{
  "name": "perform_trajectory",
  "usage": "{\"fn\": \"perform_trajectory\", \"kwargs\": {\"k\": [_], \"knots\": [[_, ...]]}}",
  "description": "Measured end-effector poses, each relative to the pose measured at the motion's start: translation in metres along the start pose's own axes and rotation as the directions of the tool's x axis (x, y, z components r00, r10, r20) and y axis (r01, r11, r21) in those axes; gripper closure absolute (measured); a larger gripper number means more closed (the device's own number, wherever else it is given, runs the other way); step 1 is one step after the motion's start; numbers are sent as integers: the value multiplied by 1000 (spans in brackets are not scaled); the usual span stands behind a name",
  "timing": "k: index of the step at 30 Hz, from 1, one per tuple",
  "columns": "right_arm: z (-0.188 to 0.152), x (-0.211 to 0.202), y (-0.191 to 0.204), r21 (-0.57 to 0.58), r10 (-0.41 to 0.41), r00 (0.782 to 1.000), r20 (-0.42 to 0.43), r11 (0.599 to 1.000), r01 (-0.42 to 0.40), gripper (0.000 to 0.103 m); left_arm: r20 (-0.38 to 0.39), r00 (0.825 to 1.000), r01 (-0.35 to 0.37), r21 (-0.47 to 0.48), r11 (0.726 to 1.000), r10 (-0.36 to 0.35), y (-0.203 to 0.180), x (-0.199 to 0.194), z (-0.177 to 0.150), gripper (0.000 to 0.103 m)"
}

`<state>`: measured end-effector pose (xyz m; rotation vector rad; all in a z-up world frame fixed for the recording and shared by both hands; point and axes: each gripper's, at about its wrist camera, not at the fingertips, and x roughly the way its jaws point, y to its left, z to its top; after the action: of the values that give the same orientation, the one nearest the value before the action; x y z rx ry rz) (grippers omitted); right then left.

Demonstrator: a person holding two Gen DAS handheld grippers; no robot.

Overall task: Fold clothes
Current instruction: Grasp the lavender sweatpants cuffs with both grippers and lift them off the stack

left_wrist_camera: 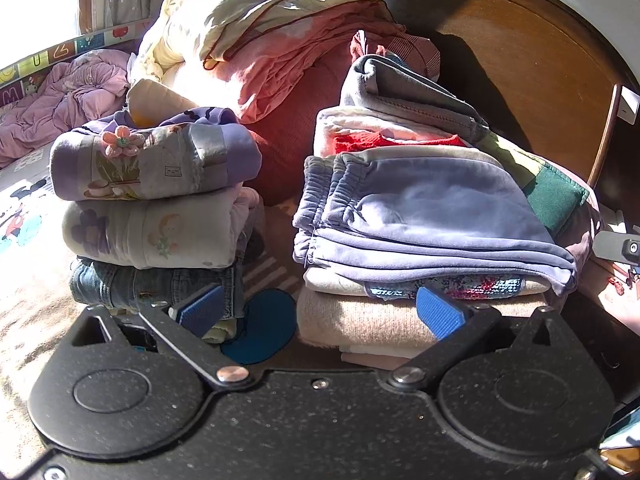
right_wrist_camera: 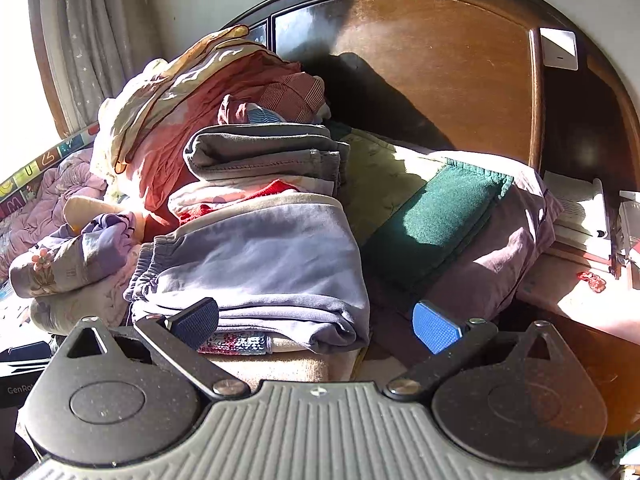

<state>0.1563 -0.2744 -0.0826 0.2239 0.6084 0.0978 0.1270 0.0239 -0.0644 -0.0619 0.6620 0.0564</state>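
Left gripper point(left_wrist_camera: 320, 312) and right gripper point(right_wrist_camera: 316, 326) spread wide, both empty, before two folded stacks: jeans pile point(left_wrist_camera: 156, 200) and trousers pile point(left_wrist_camera: 420, 240). Fabric looks soft, light, floppy; best taken at folded edges.

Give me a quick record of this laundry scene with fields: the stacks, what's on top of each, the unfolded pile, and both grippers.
setting: bed with wooden headboard
left stack: purple floral top on top, cream printed garment under it, jeans at the bottom
right stack: lavender sweatpants in front, grey folded garment higher behind, beige knit low down
unfolded pile: pink and cream bedding behind both stacks
left gripper: open, empty
right gripper: open, empty
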Motion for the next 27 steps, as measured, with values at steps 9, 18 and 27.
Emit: {"fn": "perform_trajectory", "kwargs": {"k": [9, 18, 27], "knots": [[2, 26, -14, 54, 64, 998, -4, 996, -64, 1, -17, 1000, 20, -16, 1000, -20, -6, 19, 5, 0], [1, 40, -20, 34, 81, 997, -2, 996, -81, 1, -18, 999, 35, -36, 999, -35, -9, 36, 11, 0], [6, 52, -14, -46, 115, 993, 8, 992, -115, 29, 37, 991, 130, -156, 979, -126, 16, 54, 32, 2]]}}
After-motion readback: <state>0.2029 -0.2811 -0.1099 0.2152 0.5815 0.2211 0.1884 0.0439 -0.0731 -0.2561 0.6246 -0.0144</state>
